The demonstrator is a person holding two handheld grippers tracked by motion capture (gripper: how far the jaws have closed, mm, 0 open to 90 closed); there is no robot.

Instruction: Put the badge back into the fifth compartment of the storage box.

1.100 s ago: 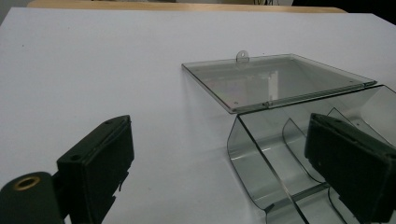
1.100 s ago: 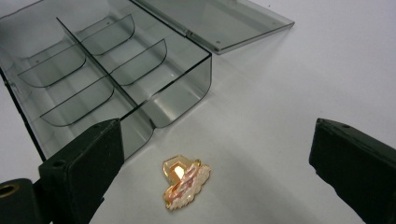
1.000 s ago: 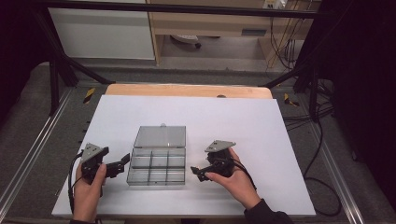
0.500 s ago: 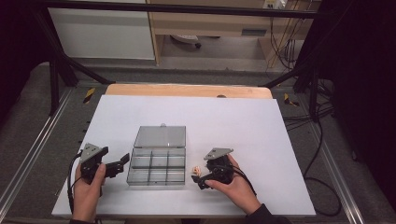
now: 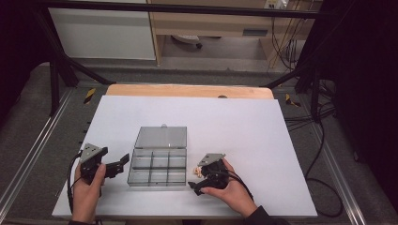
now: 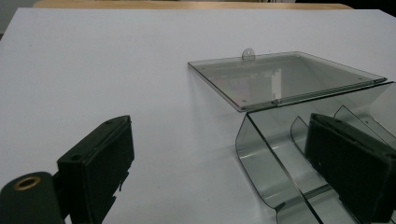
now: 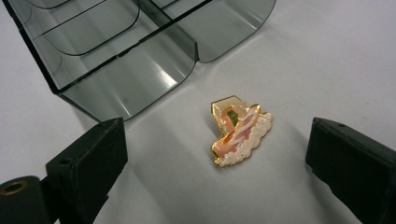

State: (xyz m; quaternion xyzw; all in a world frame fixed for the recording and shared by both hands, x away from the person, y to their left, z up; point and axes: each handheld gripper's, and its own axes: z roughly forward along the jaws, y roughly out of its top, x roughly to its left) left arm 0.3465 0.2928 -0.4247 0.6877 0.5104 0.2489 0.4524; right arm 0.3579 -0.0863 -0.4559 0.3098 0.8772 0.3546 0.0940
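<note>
we had the right gripper (image 7: pixel 219 154) hanging low over a small gold-and-pink enamel pin (image 7: pixel 238 133) with a row of pearl-like beads, its jaws wide apart at 9 and 3 o'clock of the pin, touching nothing. the pin lay flat on the white table (image 5: pixel 244 126), just beside the near right corner of the clear compartment box (image 5: pixel 157 168), apart from its wall. in the high view the pin (image 5: pixel 197 172) sat at 3 o'clock of the box, right at the gripper tip. the box lid (image 6: pixel 285 79) lay open flat at 12 o'clock of the tray.

the left gripper (image 6: pixel 219 177) was spread too, one jaw over bare table, the other above the box's left compartments, gripping nothing.

we judged the pin light, stiff, thin and glossy, so likely to skid on the smooth table. the beads looked delicate. best hold seemed across its narrow width at the gold edges, jaws low to the table, with gentle squeeze.
</note>
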